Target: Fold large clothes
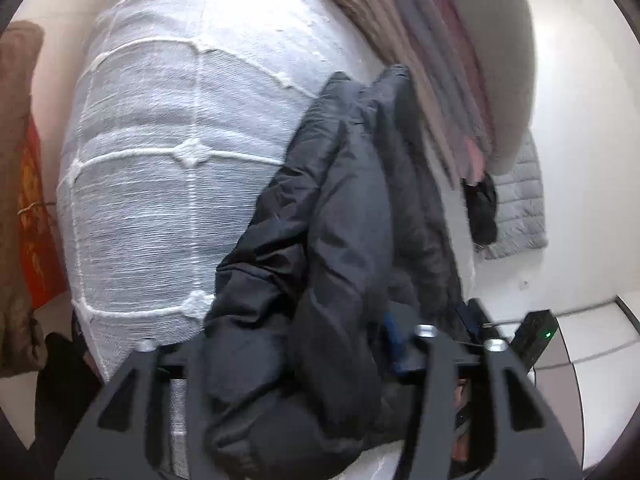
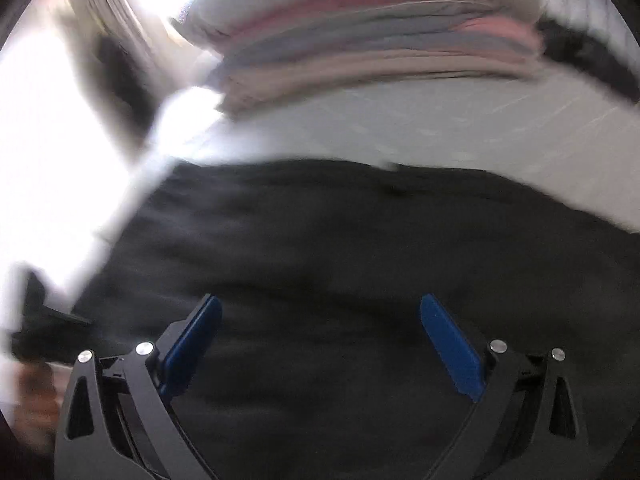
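Observation:
A black puffy jacket point(image 1: 332, 240) lies bunched along the right side of a white bed cover point(image 1: 168, 160). In the left wrist view a thick wad of it fills the gap between the fingers of my left gripper point(image 1: 280, 344). The right blue pad point(image 1: 392, 336) presses on the jacket, and the left pad is hidden under the fabric. The right wrist view is blurred. There my right gripper point(image 2: 320, 300) stands wide open just over the flat black jacket point(image 2: 360, 240). Both of its blue pads point(image 2: 192, 344) are bare, with nothing between them.
A stack of folded pink, grey and beige clothes point(image 2: 380, 40) sits beyond the jacket, also at the bed's far right point(image 1: 432, 72). A grey quilted mat point(image 1: 516, 208) and a black box with a green light point(image 1: 536, 336) are on the floor. Brown and red cloth point(image 1: 32, 200) hangs at left.

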`<act>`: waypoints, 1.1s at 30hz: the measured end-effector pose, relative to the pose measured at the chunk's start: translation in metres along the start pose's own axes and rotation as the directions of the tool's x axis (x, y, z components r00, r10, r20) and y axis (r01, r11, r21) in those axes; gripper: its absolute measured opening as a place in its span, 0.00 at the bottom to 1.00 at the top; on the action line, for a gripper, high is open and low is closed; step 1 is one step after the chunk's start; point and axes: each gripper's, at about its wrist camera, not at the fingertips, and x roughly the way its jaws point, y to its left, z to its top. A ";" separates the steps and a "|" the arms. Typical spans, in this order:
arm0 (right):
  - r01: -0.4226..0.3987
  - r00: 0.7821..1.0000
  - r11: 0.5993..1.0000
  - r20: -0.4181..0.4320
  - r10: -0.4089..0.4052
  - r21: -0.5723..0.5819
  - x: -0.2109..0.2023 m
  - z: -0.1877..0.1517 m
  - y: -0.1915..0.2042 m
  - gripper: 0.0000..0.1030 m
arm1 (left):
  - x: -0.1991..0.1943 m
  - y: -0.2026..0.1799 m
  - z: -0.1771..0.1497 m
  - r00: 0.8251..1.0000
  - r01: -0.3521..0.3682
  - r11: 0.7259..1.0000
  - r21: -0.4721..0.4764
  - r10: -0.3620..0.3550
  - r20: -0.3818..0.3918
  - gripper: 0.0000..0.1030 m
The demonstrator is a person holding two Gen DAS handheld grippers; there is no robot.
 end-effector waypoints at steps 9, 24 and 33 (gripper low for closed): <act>0.068 0.996 0.994 0.062 -0.064 -0.080 -0.008 -0.015 0.015 0.94 | -0.002 -0.007 -0.004 0.999 0.047 0.998 0.038 -0.048 0.024 0.32; 0.130 0.991 0.981 0.009 -0.130 -0.141 0.027 -0.046 0.022 0.95 | -0.018 -0.032 -0.014 0.986 0.121 0.981 0.150 -0.136 0.094 0.21; 0.155 0.984 0.977 -0.060 -0.165 -0.147 -0.007 -0.044 0.005 0.94 | -0.031 -0.062 -0.024 0.962 0.195 0.951 0.241 -0.233 0.140 0.21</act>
